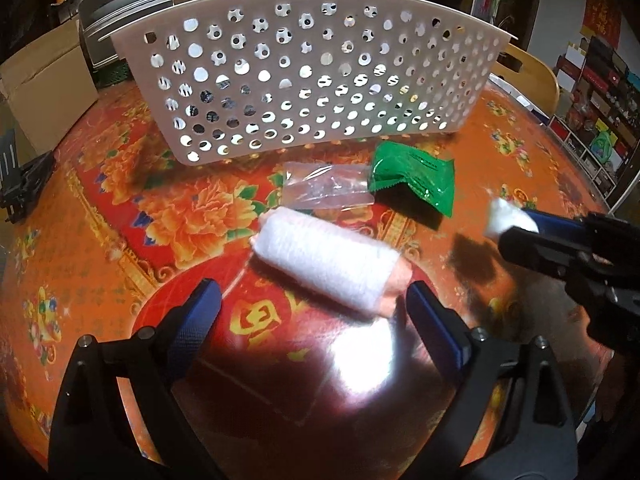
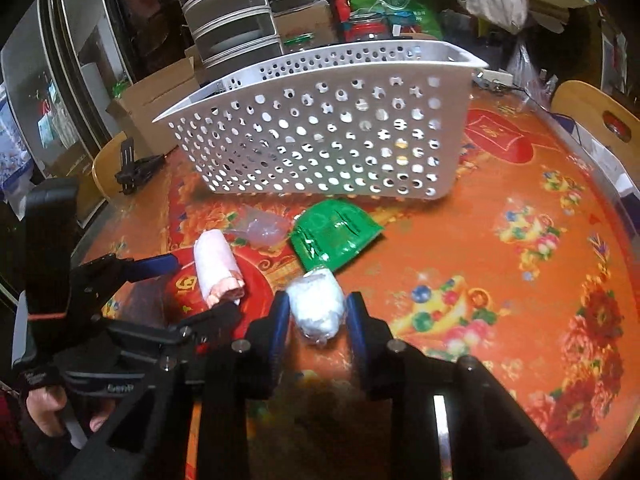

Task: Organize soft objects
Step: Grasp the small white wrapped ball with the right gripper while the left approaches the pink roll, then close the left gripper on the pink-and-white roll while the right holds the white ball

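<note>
A white perforated basket (image 1: pixel 304 76) (image 2: pixel 320 136) stands at the back of the table. A rolled white-and-pink towel (image 1: pixel 328 262) (image 2: pixel 218 268) lies just ahead of my open left gripper (image 1: pixel 314 304), between its blue fingers. My right gripper (image 2: pixel 318 312) is shut on a white soft wad wrapped in clear plastic (image 2: pixel 318 308), also seen in the left wrist view (image 1: pixel 506 218). A green packet (image 1: pixel 416 176) (image 2: pixel 332 236) and a clear plastic bag (image 1: pixel 326 188) (image 2: pixel 260 226) lie in front of the basket.
The round table (image 2: pixel 500 280) has a glossy red-and-orange flowered cover. Cardboard boxes (image 1: pixel 44 92), stacked drawers (image 2: pixel 228 16) and bags crowd the far side. A black clamp (image 2: pixel 134 170) lies at the left edge. Wooden chair backs (image 2: pixel 596 116) stand at the rim.
</note>
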